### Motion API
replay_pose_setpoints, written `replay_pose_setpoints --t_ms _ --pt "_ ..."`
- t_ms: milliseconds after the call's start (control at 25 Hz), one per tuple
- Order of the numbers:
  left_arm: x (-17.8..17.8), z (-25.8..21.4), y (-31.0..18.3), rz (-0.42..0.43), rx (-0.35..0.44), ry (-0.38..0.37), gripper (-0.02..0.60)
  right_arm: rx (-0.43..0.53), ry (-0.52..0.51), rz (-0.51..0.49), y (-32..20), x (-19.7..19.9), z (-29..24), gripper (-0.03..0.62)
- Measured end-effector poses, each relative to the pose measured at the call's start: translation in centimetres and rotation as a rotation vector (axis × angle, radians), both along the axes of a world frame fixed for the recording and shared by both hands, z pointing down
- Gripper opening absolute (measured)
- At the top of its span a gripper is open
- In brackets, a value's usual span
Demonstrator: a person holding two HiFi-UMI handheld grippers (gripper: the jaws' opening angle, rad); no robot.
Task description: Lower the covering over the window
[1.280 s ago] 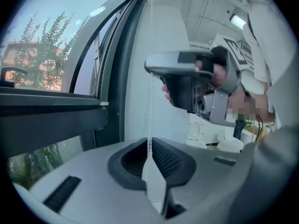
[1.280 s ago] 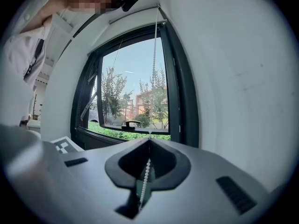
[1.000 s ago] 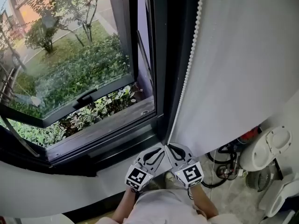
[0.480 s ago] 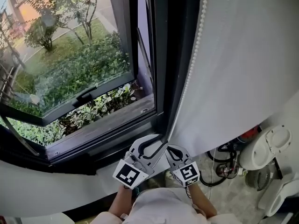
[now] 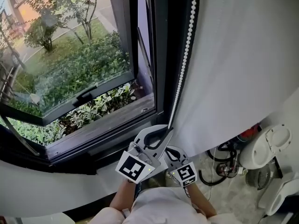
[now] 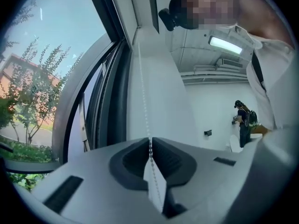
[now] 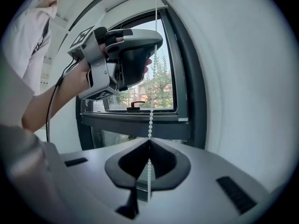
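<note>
One white bead chain [image 5: 186, 41] hangs mid-frame, between one dark-framed window [image 5: 70, 59] and one white roller blind [image 5: 243, 64]. There are two grippers at the bottom middle. The left gripper [image 5: 164, 132] fingers are closing on the chain. Just below, the right gripper [image 5: 168, 149] fingers pinch it tight.

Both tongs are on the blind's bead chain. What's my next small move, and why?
Probably open the right tongs, shut on the bead chain low down, once the left tongs finish closing on it higher up; then the left can pull down.
</note>
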State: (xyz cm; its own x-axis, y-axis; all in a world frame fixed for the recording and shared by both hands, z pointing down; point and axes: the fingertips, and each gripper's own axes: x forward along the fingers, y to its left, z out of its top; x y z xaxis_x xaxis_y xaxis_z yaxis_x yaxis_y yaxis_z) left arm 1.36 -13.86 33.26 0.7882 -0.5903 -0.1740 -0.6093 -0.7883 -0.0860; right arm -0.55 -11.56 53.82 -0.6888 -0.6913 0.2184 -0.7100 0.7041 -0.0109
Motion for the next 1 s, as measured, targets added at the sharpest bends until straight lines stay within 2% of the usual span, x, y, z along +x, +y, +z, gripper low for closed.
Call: replay_pose_setpoints --t_ms 200,1000 --pt "0.3 1.0 0.1 0.005 -0.010 -0.036 0.017 -0.017 0.033 -0.010 0.1 -0.1 0.7 -0.005" --pt "-0.3 8.0 0.4 0.001 -0.149 -0.058 0.017 -0.188 0.085 -0.020 1.5 0.2 7.2 -0.003"
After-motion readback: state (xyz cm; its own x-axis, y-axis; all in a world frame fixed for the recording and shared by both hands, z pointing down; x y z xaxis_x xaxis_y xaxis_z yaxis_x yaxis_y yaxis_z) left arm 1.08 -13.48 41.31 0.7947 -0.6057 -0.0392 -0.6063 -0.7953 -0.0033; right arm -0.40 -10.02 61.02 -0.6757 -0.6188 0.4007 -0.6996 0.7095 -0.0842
